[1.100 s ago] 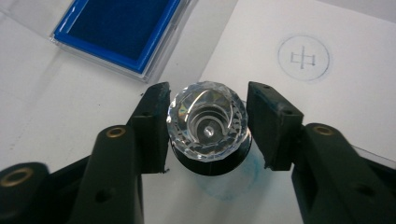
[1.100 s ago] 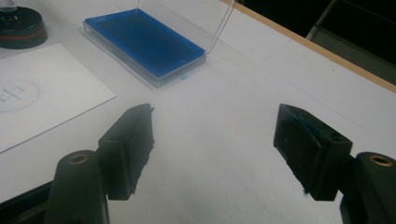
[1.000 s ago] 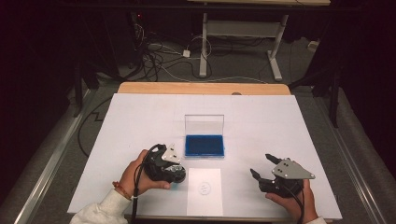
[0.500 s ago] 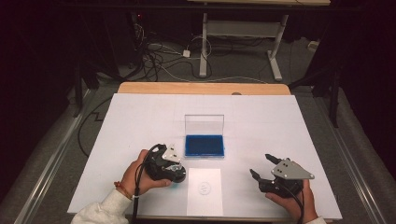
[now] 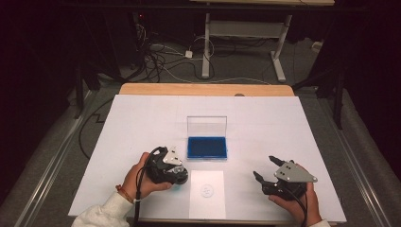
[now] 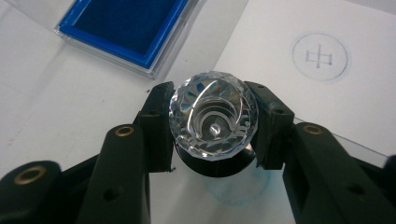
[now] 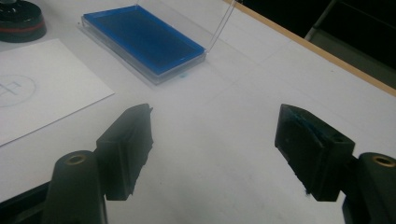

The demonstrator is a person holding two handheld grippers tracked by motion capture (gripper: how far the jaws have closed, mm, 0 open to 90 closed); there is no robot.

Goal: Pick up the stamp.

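The left gripper point(image 6: 212, 128) pinches a faceted clear-crystal round stamp point(image 6: 213, 120) just left of the white printed sheet point(image 5: 207, 193) on the desk — the right gripper point(image 7: 212, 154) (jaws spread) hovers nearby.

Ink pad point(image 5: 206, 147) behind paper point(image 5: 207, 194) — touching.
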